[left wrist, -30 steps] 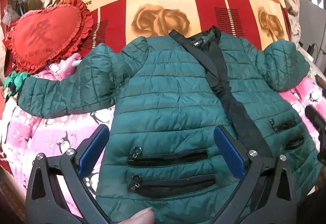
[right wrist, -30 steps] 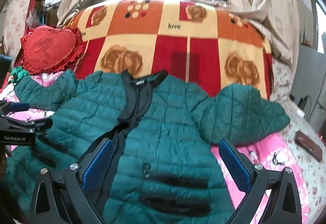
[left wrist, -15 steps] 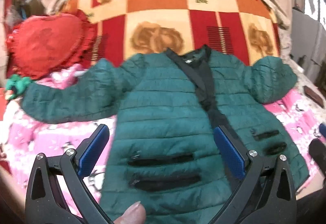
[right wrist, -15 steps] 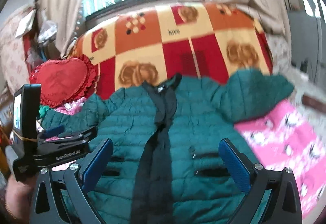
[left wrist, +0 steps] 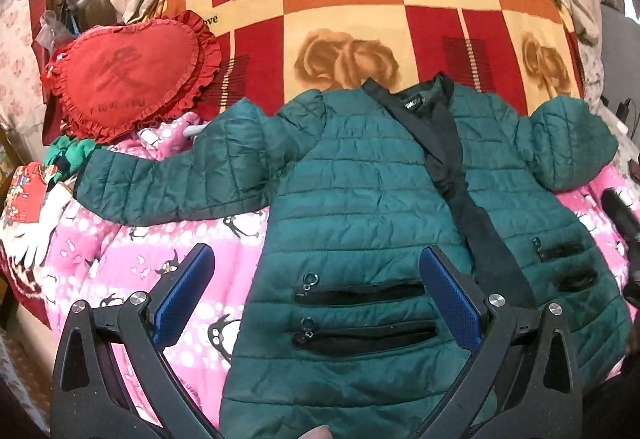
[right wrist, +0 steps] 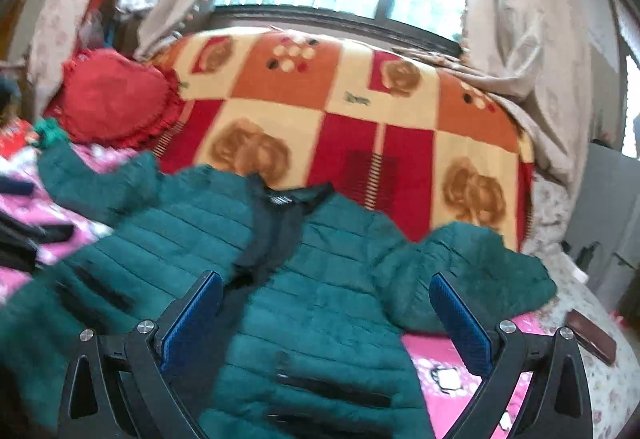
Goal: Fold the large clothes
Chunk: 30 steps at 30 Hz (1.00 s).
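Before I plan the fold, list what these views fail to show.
- Jacket hem: left wrist view, cut off by the bottom edge and left gripper.
- Collar label: right wrist view, motion blur; too small in the other.
- Sleeve cuff: bunched, out of sight.
- Right gripper: open, empty.

Jacket: dark teal-green, quilted in horizontal bands; black collar, black front placket, black zip pocket strips. Blanket: checked in red, orange and cream, with tan roses, dot clusters and the word "love". Heart cushion: red, ruffled edge, faint darker lettering. Sheet: pink with white dots and black-and-white penguins. Gripper pads: blue on black frames. Curtains: beige, possibly a faint floral print; right view was blurred.
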### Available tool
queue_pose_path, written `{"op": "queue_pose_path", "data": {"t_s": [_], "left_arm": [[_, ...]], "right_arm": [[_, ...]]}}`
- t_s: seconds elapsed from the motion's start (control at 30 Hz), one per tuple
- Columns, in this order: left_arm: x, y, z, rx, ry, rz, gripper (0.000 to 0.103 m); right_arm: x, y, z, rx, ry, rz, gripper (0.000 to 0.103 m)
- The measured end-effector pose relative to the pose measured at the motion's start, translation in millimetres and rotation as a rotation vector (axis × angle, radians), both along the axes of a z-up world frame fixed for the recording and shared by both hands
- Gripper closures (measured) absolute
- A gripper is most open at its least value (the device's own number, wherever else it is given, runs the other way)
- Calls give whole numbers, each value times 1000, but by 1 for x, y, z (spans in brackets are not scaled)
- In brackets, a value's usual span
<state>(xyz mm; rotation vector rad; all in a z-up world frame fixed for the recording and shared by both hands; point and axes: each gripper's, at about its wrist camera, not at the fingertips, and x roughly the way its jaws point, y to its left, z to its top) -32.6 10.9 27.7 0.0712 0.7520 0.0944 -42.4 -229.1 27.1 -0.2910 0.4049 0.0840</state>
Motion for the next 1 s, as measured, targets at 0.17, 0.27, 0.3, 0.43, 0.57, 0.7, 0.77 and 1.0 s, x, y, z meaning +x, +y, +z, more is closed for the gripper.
{"op": "queue_pose_path", "data": {"t_s": [0.17, 0.27, 0.3, 0.43, 0.57, 0.7, 0.77, 1.0], "left_arm": [[8, -7, -9, 13, 17, -12, 0], [16, -10, -12, 17, 24, -22, 0], [20, -9, -12, 22, 25, -25, 0], [34, 12, -11, -11, 19, 18, 0], [51, 44, -17, -55, 48, 73, 0], [51, 57, -18, -87, 31, 77, 0], [48, 54, -16, -93, 15, 73, 0], [42, 44, -4, -56, -32, 53, 0]], "right_arm": [[23, -28, -7, 149, 118, -96, 1], [25, -32, -12, 144, 147, -120, 0], [25, -32, -13, 147, 153, -116, 1], [21, -28, -15, 142, 157, -92, 1], [21, -18, -15, 148, 163, -58, 1], [19, -10, -12, 139, 127, -43, 1], [20, -9, -10, 129, 109, -55, 1], [25, -28, -9, 210, 130, -99, 1]]}}
